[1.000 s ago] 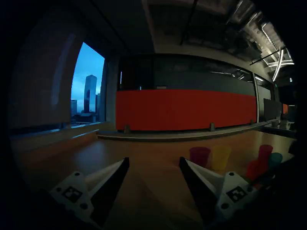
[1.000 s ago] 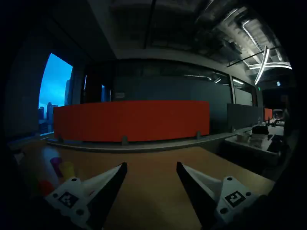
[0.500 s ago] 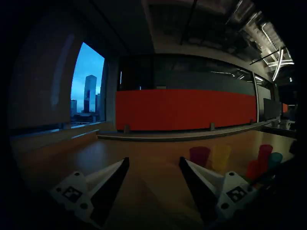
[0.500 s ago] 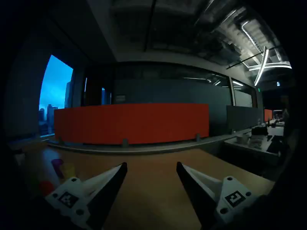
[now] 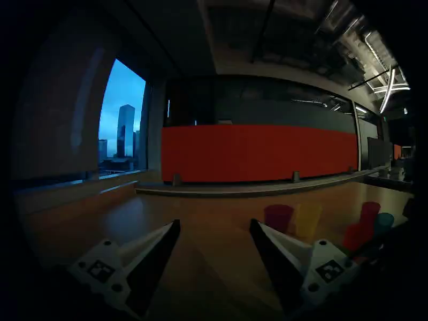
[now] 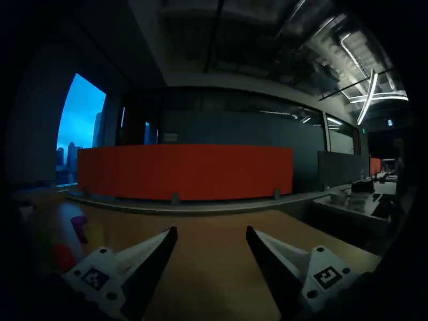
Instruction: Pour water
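Note:
In the left gripper view, several plastic cups stand on the wooden table ahead and to the right: a purple cup, a yellow cup, a red cup, a teal cup and a lower red cup. My left gripper is open, empty, left of the cups. In the right gripper view, the purple cup, the yellow cup and a red cup sit at the far left. My right gripper is open over bare table, holding nothing.
A red partition runs along the table's far edge. A window with city towers is at the left. Another desk with dark items stands beyond the table's right edge. The room is dim.
The right gripper has tilted slightly, so the partition and cups shift a little in its view. The left gripper has held still. Both stay open.

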The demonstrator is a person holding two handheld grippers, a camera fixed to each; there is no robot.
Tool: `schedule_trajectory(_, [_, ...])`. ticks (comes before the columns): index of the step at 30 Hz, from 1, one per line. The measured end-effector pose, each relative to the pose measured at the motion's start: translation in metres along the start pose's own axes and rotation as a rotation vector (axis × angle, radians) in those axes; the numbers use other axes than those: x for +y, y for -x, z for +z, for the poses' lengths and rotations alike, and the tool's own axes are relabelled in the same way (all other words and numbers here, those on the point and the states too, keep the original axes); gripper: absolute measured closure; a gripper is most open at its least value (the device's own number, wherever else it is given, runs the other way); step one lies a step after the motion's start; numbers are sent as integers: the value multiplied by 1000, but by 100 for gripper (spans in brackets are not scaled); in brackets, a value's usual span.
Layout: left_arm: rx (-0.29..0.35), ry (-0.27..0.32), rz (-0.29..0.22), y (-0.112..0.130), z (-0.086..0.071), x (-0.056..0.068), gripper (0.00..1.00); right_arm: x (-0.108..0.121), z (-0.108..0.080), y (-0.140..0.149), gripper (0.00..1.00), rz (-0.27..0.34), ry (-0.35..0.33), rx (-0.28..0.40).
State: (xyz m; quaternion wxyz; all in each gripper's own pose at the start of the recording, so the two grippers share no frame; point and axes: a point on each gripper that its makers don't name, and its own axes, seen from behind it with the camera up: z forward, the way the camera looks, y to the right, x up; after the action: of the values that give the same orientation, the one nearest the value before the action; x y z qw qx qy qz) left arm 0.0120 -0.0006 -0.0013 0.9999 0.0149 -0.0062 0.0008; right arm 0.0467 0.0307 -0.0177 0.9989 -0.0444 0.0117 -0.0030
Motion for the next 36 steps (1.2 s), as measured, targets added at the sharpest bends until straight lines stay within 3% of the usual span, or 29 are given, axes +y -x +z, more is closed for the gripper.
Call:
schedule_trajectory(11, [0,0,0,0,0,0,3,-23,12,8,1,-60,-32,13])
schedule_trajectory(23, [0,0,0,0,0,0,3,-38,22,21,1,-19,-60,17])
schedule_trajectory(30, [0,0,0,0,-1,0,3,-34,19,39,1,-53,-68,3])
schedule_trajectory(36, [0,0,0,0,0,-1,3,-29,18,41,1,-31,-69,-3])
